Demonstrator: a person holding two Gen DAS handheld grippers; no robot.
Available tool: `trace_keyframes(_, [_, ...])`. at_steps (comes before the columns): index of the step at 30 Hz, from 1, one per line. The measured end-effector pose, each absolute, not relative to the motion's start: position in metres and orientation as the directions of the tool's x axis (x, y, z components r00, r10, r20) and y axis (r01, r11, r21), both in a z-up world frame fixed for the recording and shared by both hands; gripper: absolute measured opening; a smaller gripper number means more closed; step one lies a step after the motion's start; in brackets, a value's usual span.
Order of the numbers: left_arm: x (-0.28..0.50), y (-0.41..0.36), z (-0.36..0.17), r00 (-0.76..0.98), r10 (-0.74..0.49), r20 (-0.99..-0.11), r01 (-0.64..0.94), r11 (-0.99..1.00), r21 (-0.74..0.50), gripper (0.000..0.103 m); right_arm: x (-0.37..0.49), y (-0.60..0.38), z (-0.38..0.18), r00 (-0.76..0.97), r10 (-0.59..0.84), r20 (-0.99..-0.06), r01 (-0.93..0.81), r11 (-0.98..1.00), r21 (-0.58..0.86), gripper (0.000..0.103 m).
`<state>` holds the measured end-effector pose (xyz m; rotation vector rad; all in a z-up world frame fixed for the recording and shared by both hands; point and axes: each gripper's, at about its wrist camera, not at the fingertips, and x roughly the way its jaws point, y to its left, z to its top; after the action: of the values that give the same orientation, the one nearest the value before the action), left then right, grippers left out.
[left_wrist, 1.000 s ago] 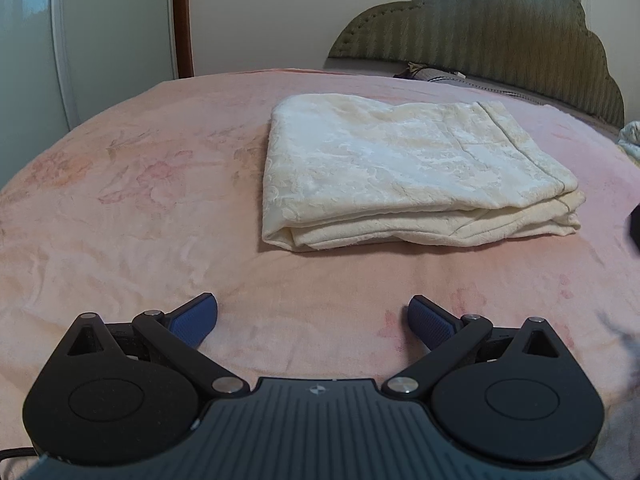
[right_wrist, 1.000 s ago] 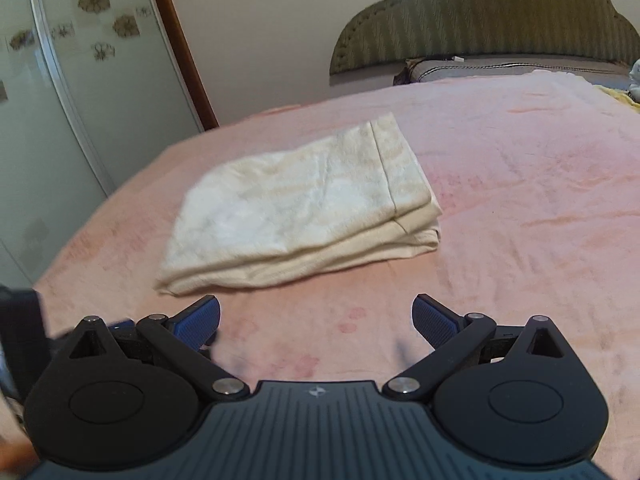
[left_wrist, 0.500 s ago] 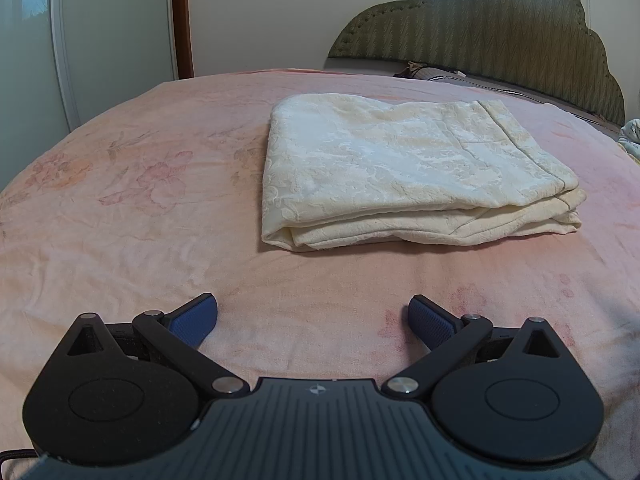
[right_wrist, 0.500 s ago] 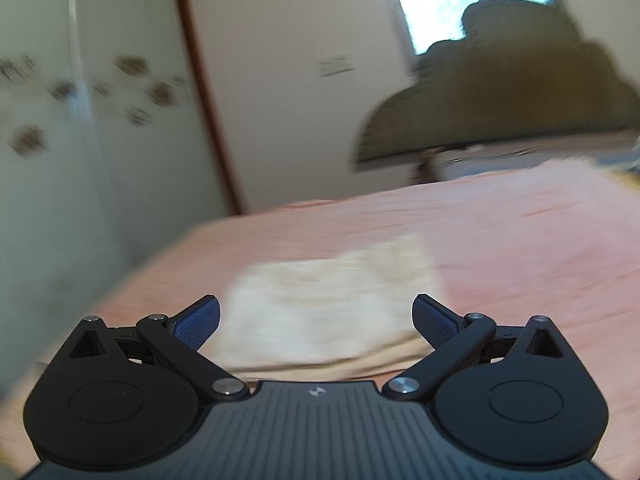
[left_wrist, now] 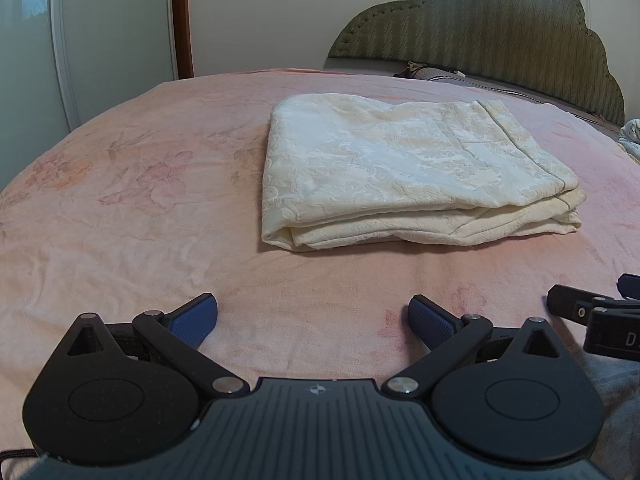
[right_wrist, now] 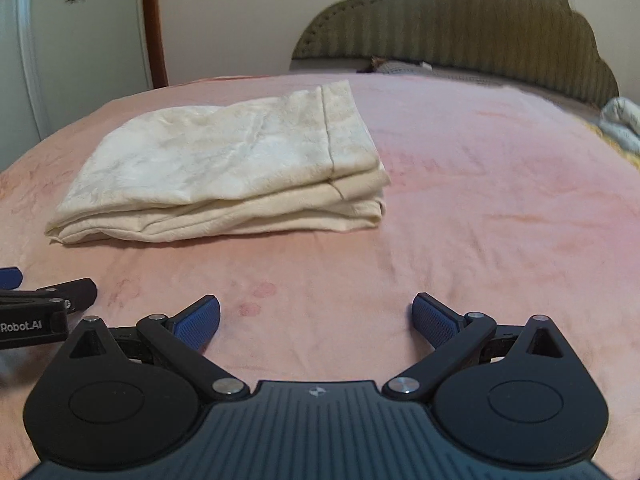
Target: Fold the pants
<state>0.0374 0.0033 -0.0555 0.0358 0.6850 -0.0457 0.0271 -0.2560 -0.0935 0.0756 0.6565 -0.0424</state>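
The cream pants (left_wrist: 404,172) lie folded into a flat rectangular stack on the pink bedspread (left_wrist: 140,208); they also show in the right wrist view (right_wrist: 240,168). My left gripper (left_wrist: 313,316) is open and empty, low over the bedspread in front of the stack. My right gripper (right_wrist: 316,318) is open and empty, also short of the stack. Each gripper shows at the edge of the other's view, the right one at the right edge (left_wrist: 600,316), the left one at the left edge (right_wrist: 36,308).
A green padded headboard (left_wrist: 500,36) stands at the far end of the bed. A white wardrobe (left_wrist: 80,40) and a brown door frame (left_wrist: 182,20) are at the left. A crumpled pale cloth (right_wrist: 622,120) lies at the bed's far right.
The right gripper swung up and away, then came back down low over the bedspread next to the left gripper. The left gripper and the folded pants have stayed put.
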Motion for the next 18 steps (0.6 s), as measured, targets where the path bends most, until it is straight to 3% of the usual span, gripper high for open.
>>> trace_keyframes(18, [0.0395, 0.0071, -0.0513, 0.746, -0.049, -0.664, 0.074, 0.997, 0.010, 0.103, 0.0274, -0.2513, -0.0945, 0.789, -0.034, -0.613, 0.064, 0.998, 0.027, 0.103])
